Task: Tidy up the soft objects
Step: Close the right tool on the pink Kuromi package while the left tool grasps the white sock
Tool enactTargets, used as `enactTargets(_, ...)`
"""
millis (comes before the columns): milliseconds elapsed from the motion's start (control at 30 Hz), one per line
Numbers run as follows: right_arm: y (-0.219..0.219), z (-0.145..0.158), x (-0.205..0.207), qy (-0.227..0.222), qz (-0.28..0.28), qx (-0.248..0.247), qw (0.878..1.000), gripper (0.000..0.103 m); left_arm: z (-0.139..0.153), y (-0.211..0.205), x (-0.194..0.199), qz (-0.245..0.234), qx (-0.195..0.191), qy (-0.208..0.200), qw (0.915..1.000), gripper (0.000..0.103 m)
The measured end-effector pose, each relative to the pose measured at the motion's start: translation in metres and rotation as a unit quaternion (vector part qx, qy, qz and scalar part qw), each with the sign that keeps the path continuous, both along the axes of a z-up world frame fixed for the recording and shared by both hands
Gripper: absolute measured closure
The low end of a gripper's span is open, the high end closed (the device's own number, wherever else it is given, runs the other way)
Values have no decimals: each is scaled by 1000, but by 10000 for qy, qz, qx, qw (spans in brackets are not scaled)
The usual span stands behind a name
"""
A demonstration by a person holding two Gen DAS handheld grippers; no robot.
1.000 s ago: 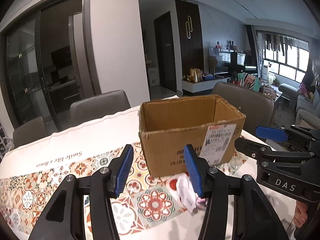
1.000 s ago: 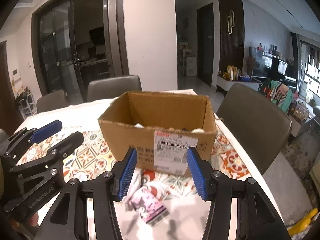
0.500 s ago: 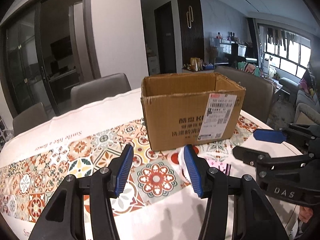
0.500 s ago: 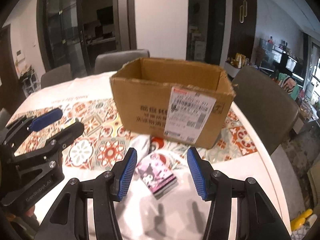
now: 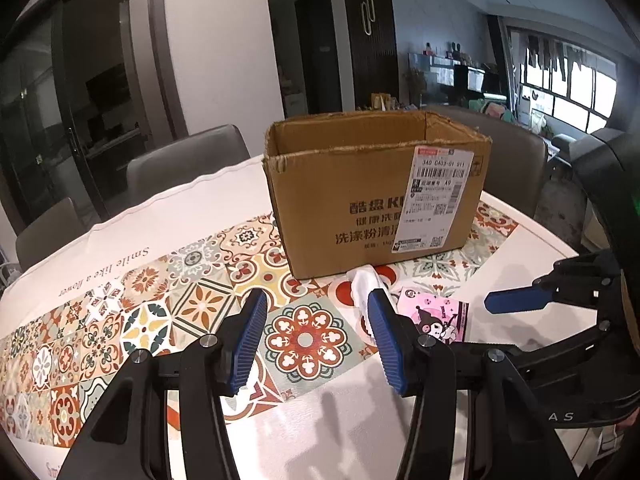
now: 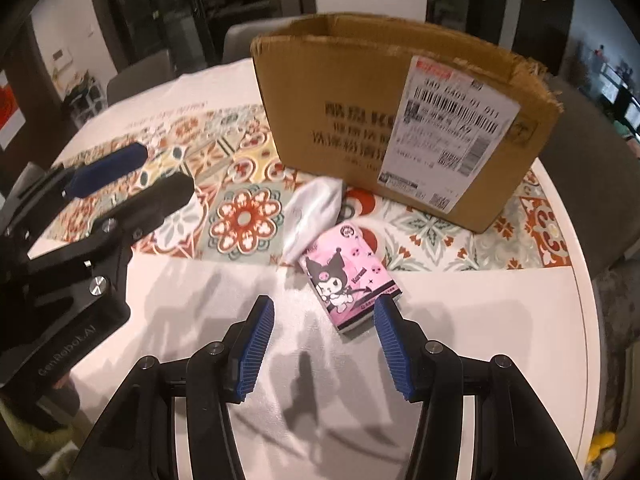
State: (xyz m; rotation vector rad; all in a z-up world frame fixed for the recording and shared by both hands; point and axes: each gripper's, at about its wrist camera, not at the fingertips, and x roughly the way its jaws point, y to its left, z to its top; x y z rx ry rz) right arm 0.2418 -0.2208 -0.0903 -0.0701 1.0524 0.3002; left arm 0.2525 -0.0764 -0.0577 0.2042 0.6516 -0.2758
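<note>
Fingers of the right gripper (image 6: 324, 350) stand half open and empty, angled down at a pink tissue pack (image 6: 349, 278) lying on the table (image 6: 500, 320) — likely the next pick. Left gripper (image 5: 316, 340) is likewise half open, holding nothing, its right finger just in front of a crumpled white cloth (image 5: 366, 286) that touches the pack. Both soft things lie before an open box (image 5: 376, 196), probably their destination. Its shipping label shows barcodes and Chinese print; the tablecloth (image 5: 132, 308) reads "Smile like a flower" — the left gripper's body says "GenRobot.AI".
</note>
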Motion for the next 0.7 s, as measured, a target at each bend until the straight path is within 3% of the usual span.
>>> enactTargets(300,6,-14,22,516,477,-198,9973,50,-20,-5,23,-289,-144,491,9983,51)
enactTargets(700,3,-29,41,648,568,-41,9963,50,-41,-17,53,-552,-508,830,9937,51)
